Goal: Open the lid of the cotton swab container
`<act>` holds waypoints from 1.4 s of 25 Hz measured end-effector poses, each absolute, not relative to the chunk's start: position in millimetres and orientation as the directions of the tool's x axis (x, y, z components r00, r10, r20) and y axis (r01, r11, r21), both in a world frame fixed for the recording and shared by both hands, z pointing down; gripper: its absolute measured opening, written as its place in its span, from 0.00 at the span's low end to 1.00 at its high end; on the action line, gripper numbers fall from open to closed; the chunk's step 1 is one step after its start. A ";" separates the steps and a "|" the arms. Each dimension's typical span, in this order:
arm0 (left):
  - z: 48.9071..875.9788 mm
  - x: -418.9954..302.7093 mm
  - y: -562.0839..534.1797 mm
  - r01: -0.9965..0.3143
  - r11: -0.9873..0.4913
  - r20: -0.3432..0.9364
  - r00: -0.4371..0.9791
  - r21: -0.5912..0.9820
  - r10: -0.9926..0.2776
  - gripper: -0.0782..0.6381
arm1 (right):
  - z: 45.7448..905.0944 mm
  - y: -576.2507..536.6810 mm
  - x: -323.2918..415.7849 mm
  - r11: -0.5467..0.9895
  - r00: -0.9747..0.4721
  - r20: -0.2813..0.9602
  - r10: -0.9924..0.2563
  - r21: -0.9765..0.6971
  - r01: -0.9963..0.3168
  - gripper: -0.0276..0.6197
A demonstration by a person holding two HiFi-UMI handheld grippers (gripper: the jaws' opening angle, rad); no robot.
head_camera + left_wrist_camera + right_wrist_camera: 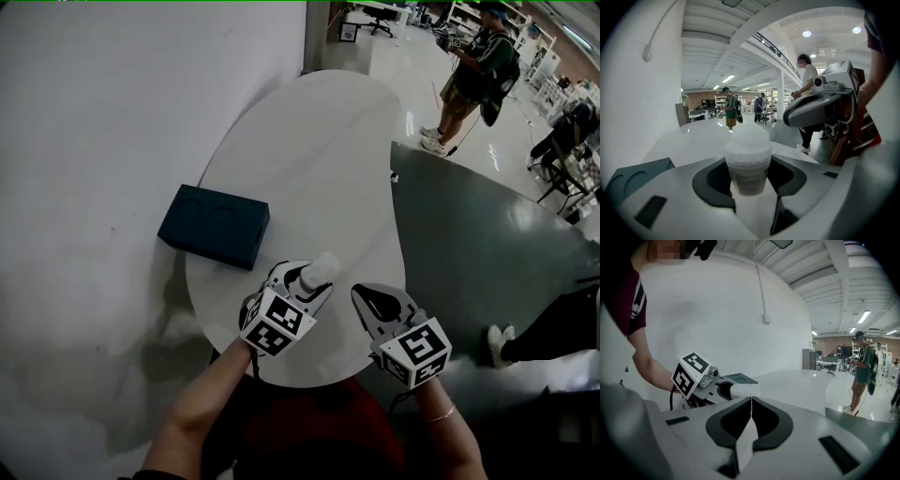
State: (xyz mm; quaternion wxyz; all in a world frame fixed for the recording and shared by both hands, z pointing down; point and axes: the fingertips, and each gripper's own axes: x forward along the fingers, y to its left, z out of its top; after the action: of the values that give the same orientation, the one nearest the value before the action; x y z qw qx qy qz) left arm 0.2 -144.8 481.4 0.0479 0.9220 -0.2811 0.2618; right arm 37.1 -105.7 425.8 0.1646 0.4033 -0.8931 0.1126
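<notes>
The cotton swab container is a small frosted white tub with its lid on. It sticks out forward from my left gripper, which is shut on its lower body just above the near edge of the white table. In the left gripper view the container stands between the two dark jaw hollows. My right gripper is a little to the right of it, shut and holding nothing. In the right gripper view its tips meet in a thin line, with the container just beyond them.
A dark teal box lies at the table's left edge beside the white wall. Dark floor drops off to the right of the table. A person stands far off, and a shoe shows near the right.
</notes>
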 end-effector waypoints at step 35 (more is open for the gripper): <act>485.2 31.8 -117.5 -0.453 -0.890 0.565 0.720 -0.058 -0.403 0.42 | 421.4 -90.1 18.7 0.887 -0.575 0.737 -0.355 0.460 0.043 0.27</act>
State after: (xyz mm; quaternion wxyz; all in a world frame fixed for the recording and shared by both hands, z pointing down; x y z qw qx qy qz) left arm 31.8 -117.5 485.2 0.0423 0.9264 -0.2311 0.2942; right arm 18.7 -90.1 421.4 0.4522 0.0908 -0.8596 -0.2201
